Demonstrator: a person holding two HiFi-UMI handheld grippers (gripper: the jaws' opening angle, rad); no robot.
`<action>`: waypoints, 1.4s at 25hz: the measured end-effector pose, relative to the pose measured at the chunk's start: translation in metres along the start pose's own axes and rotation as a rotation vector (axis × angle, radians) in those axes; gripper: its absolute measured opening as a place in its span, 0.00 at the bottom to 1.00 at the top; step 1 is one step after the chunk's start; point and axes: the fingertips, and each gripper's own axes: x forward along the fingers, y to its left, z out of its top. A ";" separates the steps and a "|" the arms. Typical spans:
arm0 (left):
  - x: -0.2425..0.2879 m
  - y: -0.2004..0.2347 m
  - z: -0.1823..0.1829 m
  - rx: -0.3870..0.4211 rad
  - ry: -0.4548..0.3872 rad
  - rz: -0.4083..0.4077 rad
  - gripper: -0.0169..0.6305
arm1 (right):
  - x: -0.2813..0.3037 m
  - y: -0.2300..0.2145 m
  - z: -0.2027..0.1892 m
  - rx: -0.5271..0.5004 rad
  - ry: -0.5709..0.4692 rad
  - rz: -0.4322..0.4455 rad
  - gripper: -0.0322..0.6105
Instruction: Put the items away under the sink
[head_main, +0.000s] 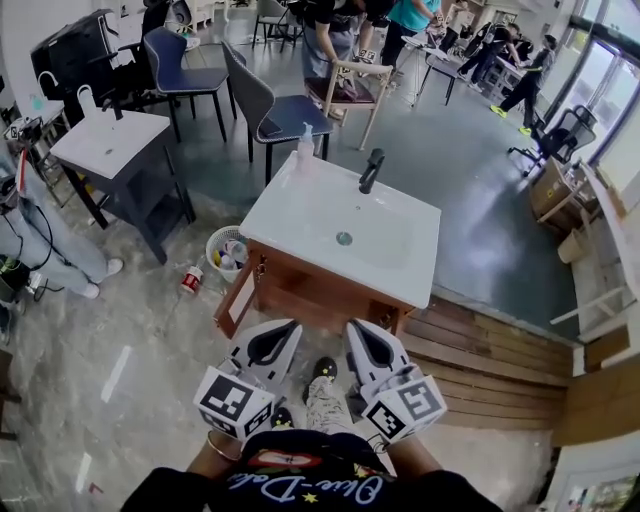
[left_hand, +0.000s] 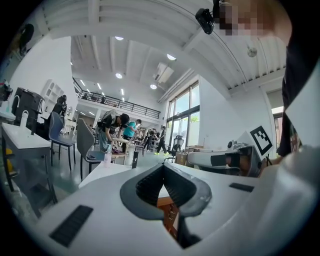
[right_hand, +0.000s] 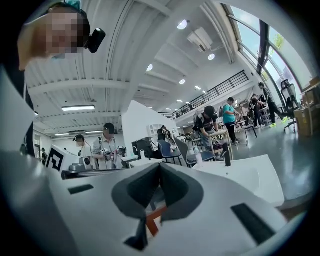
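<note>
With my left tongs (head_main: 281, 335) and right tongs (head_main: 361, 335) both closed and empty at bottom centre, I could knock over the basket (head_main: 214, 262) or red can (head_main: 191, 280) on the floor left of the sink cabinet (head_main: 310, 292) by reaching in unopened.

Two grippers (head_main: 285, 332) (head_main: 362, 332), one sink (head_main: 292, 210), one faucet (head_main: 371, 170), one bottle (head_main: 305, 148), one basket (head_main: 211, 244)

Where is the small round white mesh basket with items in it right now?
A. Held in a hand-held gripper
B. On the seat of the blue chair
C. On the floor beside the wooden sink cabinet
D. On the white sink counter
C: in the head view the small round white mesh basket stands on the grey floor, just off the left side of the wooden sink cabinet.
</note>
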 end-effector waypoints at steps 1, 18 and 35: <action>0.000 0.000 -0.001 -0.002 0.001 0.003 0.04 | 0.001 0.000 -0.001 0.000 0.001 0.008 0.06; 0.022 0.044 0.015 0.043 -0.001 0.092 0.04 | 0.059 -0.021 0.009 0.025 -0.027 0.096 0.06; 0.058 0.086 0.020 0.051 0.007 0.137 0.04 | 0.117 -0.051 0.013 0.047 -0.008 0.152 0.06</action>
